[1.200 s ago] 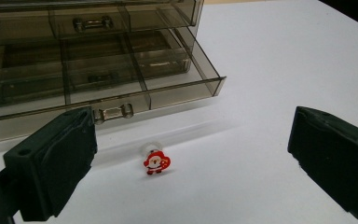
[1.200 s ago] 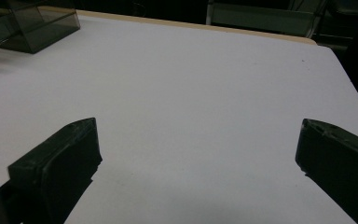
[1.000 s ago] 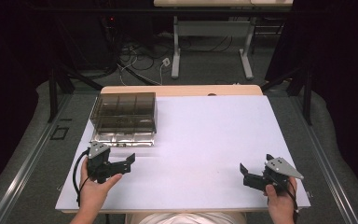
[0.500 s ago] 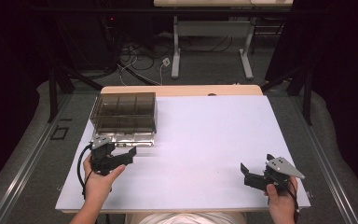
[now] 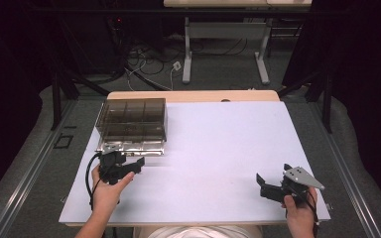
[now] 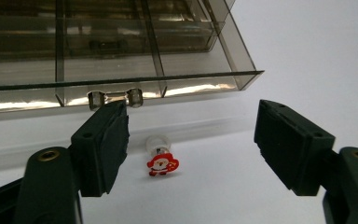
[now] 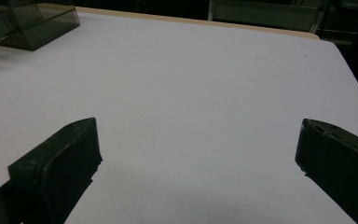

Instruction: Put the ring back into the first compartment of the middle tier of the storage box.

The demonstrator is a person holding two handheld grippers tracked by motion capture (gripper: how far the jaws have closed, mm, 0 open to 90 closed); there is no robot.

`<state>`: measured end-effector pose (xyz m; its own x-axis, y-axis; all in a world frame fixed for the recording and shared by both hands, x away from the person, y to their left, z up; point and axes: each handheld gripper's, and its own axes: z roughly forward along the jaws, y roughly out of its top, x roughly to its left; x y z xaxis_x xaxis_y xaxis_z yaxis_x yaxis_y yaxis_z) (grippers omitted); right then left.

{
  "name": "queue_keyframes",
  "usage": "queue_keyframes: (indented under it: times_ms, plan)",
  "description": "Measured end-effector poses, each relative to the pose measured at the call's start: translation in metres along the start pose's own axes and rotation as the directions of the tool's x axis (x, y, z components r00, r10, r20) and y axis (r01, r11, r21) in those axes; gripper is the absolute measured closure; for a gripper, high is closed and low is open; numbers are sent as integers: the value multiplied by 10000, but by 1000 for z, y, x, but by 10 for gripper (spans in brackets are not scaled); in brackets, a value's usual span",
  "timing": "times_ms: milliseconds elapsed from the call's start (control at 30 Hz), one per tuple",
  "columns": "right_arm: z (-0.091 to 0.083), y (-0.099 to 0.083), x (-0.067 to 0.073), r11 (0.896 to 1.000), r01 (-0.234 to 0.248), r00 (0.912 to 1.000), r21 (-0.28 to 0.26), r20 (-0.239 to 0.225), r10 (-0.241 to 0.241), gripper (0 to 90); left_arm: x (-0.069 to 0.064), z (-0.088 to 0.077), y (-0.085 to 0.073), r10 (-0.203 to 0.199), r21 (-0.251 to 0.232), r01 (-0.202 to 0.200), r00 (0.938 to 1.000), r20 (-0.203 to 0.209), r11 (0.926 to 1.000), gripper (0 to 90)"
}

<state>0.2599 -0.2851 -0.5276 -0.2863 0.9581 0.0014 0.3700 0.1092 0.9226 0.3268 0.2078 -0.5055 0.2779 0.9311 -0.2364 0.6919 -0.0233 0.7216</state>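
Smoky clear plastic compartment box (image 6: 121,51) sits beyond the small red Santa charm (image 6: 162,164); left gripper (image 6: 191,140), jaws just been narrowing, straddles it untouched; right gripper (image 7: 196,154) gapes wide.

The left gripper (image 5: 129,166) is held low in the left hand (image 5: 106,191), and its jaws have just been closing but stand apart. The right gripper (image 5: 268,186), in the right hand (image 5: 300,210), rests with jaws wide.
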Motion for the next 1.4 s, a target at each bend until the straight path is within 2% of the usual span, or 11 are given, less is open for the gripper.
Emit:
queue_keyframes:
  times_ms: [167, 333, 633, 733, 767, 867, 900, 1067, 1133, 1400]
  plan:
    - [0, 0, 0, 10000, -6, 10000, 99, -20, 7, 0, 3, 5, -4, 27, 326, -23, 9999, -99, 9995, 300]
    - [1, -1, 0, 9997, 42, 9999, 238, -110, -40, 0, 7, 7, -6, -90, 457, 93, 9999, -75, 9989, 338]
    - [2, -2, -1, 9998, -5, 9999, 218, -126, 8, 0, 9, 13, -10, -155, 579, 161, 9998, -112, 9982, 345]
    - [2, -2, 0, 9995, -145, 9998, 275, -158, 149, 0, 11, 15, -10, -241, 787, 244, 9997, -49, 9966, 361]
    - [2, -2, -1, 9996, -56, 9999, 274, -142, 60, 0, 11, 17, -10, -276, 969, 280, 9996, -57, 9949, 364]
    - [2, -2, -1, 9996, -81, 9998, 271, -160, 85, 0, 12, 19, -11, -252, 1027, 262, 9996, -112, 9944, 363]
    - [2, -2, -1, 9996, -71, 9998, 261, -156, 75, 0, 12, 19, -11, -388, 1092, 394, 9992, -73, 9932, 362]
    - [3, -2, -1, 9996, -134, 9998, 232, -138, 137, 0, 14, 23, -11, -308, 1185, 333, 9993, -229, 9924, 360]
    - [2, -2, -2, 9993, -68, 9998, 359, -158, 73, 0, 14, 25, -12, -411, 1158, 441, 9988, -277, 9923, 361]
    - [4, -3, -2, 9994, -74, 9998, 350, -171, 80, 0, 16, 32, -13, -568, 1638, 590, 9982, -181, 9847, 385]
